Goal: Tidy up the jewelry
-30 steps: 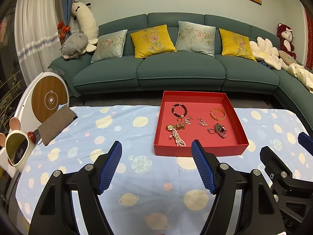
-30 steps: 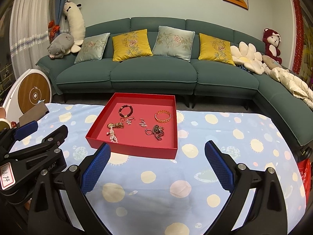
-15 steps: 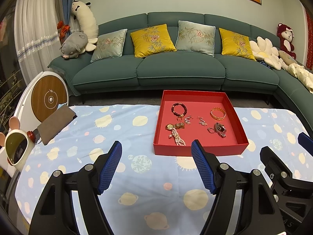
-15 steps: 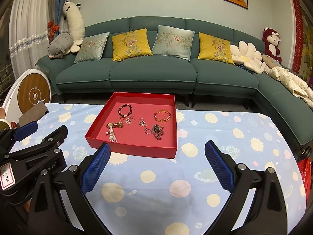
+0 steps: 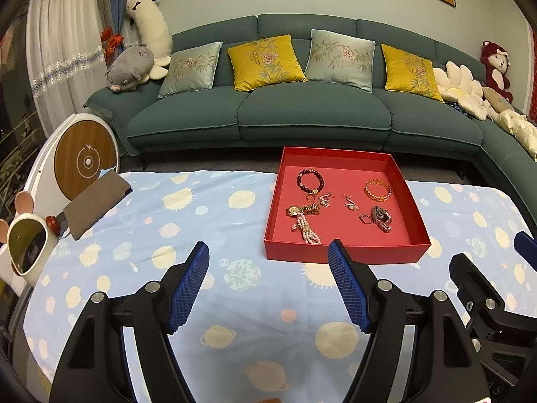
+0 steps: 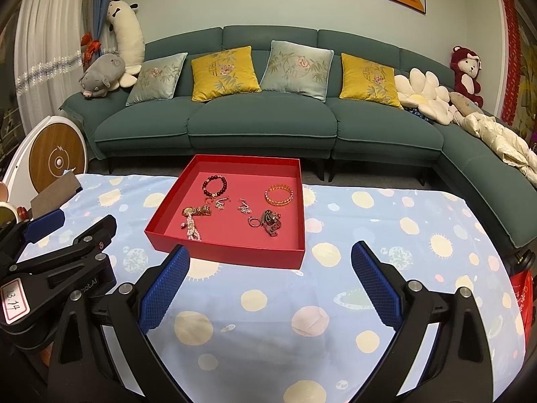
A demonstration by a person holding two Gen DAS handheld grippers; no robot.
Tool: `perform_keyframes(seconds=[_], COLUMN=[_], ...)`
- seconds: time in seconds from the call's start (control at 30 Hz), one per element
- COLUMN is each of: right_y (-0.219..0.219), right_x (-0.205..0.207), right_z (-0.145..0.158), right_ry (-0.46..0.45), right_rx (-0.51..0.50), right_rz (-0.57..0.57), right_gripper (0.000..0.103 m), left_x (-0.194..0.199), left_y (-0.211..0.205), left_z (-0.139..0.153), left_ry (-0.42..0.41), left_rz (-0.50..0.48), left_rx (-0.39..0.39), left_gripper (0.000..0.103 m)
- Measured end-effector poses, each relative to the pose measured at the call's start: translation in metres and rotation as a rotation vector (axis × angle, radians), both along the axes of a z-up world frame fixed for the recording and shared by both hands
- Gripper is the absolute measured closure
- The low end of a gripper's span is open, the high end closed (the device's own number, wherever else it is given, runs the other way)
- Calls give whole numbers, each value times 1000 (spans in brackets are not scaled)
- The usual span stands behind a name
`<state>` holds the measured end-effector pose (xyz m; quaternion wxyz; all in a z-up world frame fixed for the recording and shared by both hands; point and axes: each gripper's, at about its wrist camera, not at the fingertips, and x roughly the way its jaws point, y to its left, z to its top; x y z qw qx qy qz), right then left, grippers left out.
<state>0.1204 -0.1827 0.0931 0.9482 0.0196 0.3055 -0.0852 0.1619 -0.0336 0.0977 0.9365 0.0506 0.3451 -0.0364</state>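
A red tray (image 5: 339, 258) (image 6: 235, 256) sits on the table and holds several jewelry pieces: a dark bead bracelet (image 5: 310, 181) (image 6: 214, 185), an orange bangle (image 5: 378, 190) (image 6: 279, 195), a gold watch (image 5: 302, 209) (image 6: 197, 211), a pearl strand (image 5: 308, 230) (image 6: 191, 229), small silver earrings (image 5: 349, 202) (image 6: 244, 207), a ring (image 6: 254, 222) and a dark metal piece (image 5: 381, 218) (image 6: 270, 222). My left gripper (image 5: 268, 250) is open and empty, just in front of the tray. My right gripper (image 6: 270, 250) is open and empty near the tray's front edge.
The table has a light blue cloth with planet prints (image 5: 201, 235). A brown pouch (image 5: 95, 203) and a white mirror (image 5: 27, 247) lie at the left edge. A green sofa with cushions (image 5: 302, 107) stands behind the table.
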Motion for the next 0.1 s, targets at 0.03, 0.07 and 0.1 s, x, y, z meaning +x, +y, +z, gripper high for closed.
perform_keyframes(seconds=[0.03, 0.07, 0.1], right_y=[0, 0, 0], right_x=[0, 0, 0], right_z=[-1, -2, -2], right_ry=[2, 5, 6], right_rx=[1, 1, 1], right_rz=[1, 0, 0], right_gripper=[8, 8, 8], left_x=[0, 0, 0], left_y=[0, 0, 0], left_z=[0, 0, -1], left_ry=[0, 0, 1], left_rz=[0, -1, -1], left_rx=[1, 1, 1], left_gripper=[33, 33, 33])
